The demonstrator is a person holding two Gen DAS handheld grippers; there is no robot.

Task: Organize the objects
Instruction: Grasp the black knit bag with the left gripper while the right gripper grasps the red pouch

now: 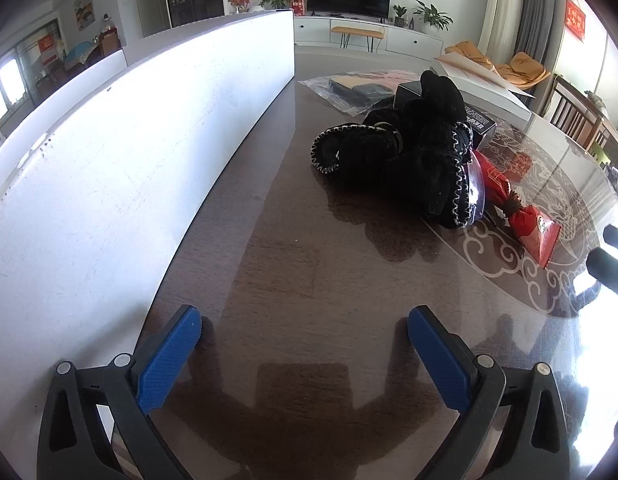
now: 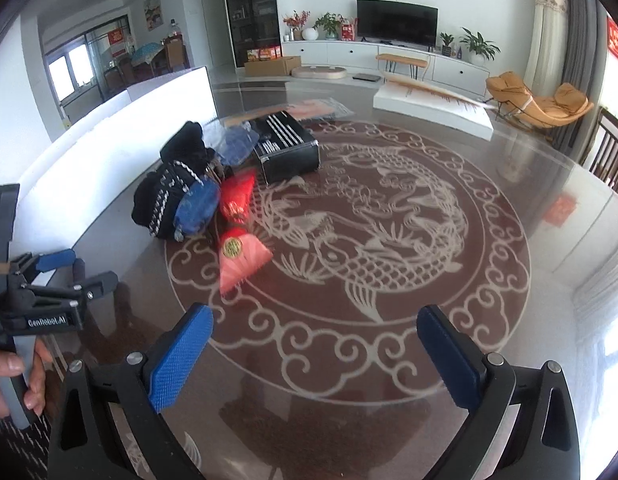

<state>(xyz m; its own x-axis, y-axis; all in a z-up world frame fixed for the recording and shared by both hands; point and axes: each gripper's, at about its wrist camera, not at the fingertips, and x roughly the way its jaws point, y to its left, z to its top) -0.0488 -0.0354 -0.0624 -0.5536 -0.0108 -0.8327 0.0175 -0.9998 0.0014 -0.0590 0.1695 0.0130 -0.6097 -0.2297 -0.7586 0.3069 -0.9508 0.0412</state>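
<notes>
My left hand-held gripper [image 1: 305, 326] and right hand-held gripper [image 2: 315, 322] spread, empty. Black slippers [image 1: 409, 160], red pouch [image 2: 239, 232], black box [image 2: 287, 150] heaped near worktop [image 1: 309, 280] left edge; sorting unstarted.

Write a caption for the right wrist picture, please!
Open right gripper hovers over the fish-patterned table, facing black slippers and a red pouch.

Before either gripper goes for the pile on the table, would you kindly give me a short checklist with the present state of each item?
1. Left gripper open, holding nothing: ok.
2. Right gripper open, holding nothing: ok.
3. Bare table between left gripper and black slippers: ok.
4. Red packet free of the pile: not ok, its far end touches the slippers.
5. White box has room inside: cannot tell.
</notes>
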